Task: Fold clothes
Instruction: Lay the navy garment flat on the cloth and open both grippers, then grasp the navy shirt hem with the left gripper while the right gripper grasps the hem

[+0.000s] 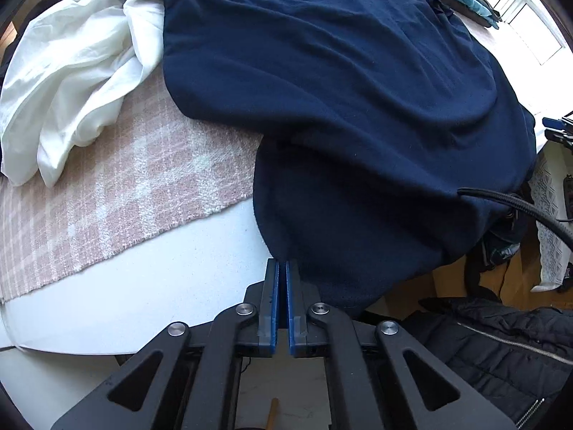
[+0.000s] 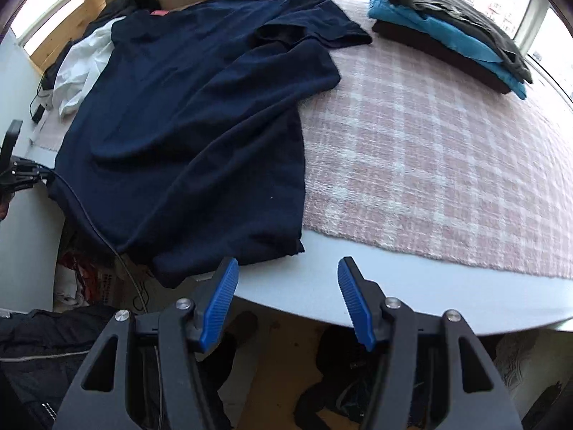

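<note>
A large navy garment (image 1: 358,89) lies spread and rumpled over the table, with its near hem hanging past the front edge. My left gripper (image 1: 283,263) points straight down at that hem. Its blue pads are pressed together with the hem's edge pinched at the tips. In the right wrist view the same navy garment (image 2: 197,125) fills the left half. My right gripper (image 2: 286,272) hovers open over the table's front edge, just right of the garment's near corner, with nothing between its fingers.
A pink plaid blanket (image 2: 429,161) covers the white table (image 2: 358,297). A crumpled white garment (image 1: 71,71) lies far left. A folded stack of clothes (image 2: 447,32) sits at the far right by the window. A black jacket (image 1: 501,351) and a cable (image 1: 519,204) are below the edge.
</note>
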A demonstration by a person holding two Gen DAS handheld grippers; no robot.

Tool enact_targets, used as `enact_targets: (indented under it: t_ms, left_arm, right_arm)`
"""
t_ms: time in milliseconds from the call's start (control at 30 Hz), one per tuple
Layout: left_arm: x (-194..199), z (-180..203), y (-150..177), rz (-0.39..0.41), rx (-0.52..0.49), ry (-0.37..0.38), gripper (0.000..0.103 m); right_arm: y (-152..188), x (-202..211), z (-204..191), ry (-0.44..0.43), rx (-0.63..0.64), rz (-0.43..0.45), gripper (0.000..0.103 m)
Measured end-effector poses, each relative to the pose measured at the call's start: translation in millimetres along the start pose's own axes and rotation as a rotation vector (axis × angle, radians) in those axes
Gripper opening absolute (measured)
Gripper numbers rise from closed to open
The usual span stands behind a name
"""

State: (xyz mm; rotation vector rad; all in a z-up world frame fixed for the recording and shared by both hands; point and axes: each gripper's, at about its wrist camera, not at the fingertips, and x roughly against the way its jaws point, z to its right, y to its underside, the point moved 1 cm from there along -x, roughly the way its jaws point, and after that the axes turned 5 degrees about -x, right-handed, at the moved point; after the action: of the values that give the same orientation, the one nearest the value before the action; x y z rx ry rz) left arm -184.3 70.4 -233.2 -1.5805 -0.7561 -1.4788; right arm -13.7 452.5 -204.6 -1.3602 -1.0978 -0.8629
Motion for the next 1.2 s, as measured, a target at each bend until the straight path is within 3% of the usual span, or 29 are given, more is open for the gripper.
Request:
enact_targets:
  t_ms: [300, 333, 367, 500, 633, 733, 833, 933, 1033, 1133, 1200]
  left_arm:
    - [47.1, -10.2, -11.5, 0.096, 0.073, 0.035, 0.003]
    - [53.0, -9.3, -5.4, 0.107, 0.082, 0.038, 0.003]
    - [58.3, -6.7, 11.1, 0.121, 0.091, 0.043, 0.003]
    - [78.3, -27.5, 25.9, 0.191, 0.124, 0.066, 0.003]
    - [120.2, -41.9, 37.9, 0.272, 0.153, 0.049, 0.003]
    - [147.2, -59.3, 42.5, 0.296, 0.174, 0.004, 0.003]
    - [118.3, -78.6, 11.0, 0.279, 0.212, 0.011, 0.003]
    - [76.2, -102.1, -17.1, 0.198, 0.277, 0.024, 0.003]
    - [29.2, -107.5, -43.8, 0.117, 0.302, 0.035, 0.003]
    - [11.7, -104.5, -56.2, 0.084, 0.269, 0.039, 0.003]
    - [7.4, -103.5, -60.9, 0.073, 0.251, 0.042, 0.003]
  right_arm:
    - [-5.6, -30.3, -20.1, -0.072, 0.088, -0.017, 0.056]
    - [-6.2, -27.9, -20.5, -0.081, 0.081, -0.018, 0.042]
    - [-6.7, -25.6, -20.8, -0.09, 0.074, -0.02, 0.012]
    - [-10.8, -5.5, -20.1, -0.156, 0.022, -0.013, 0.011]
    - [-26.2, 54.7, -17.7, -0.297, -0.059, 0.091, 0.011]
    - [-56.2, 76.7, -10.2, -0.334, -0.121, 0.154, 0.011]
    - [-92.4, 77.2, 3.1, -0.331, -0.212, 0.184, 0.011]
    - [-143.3, 16.0, 30.8, -0.336, -0.364, 0.083, 0.011]
    - [-176.8, -53.8, 56.3, -0.408, -0.531, -0.052, 0.015]
    - [-177.0, -77.7, 64.3, -0.457, -0.633, -0.104, 0.016]
    - [-175.7, -84.4, 69.2, -0.52, -0.666, -0.107, 0.022]
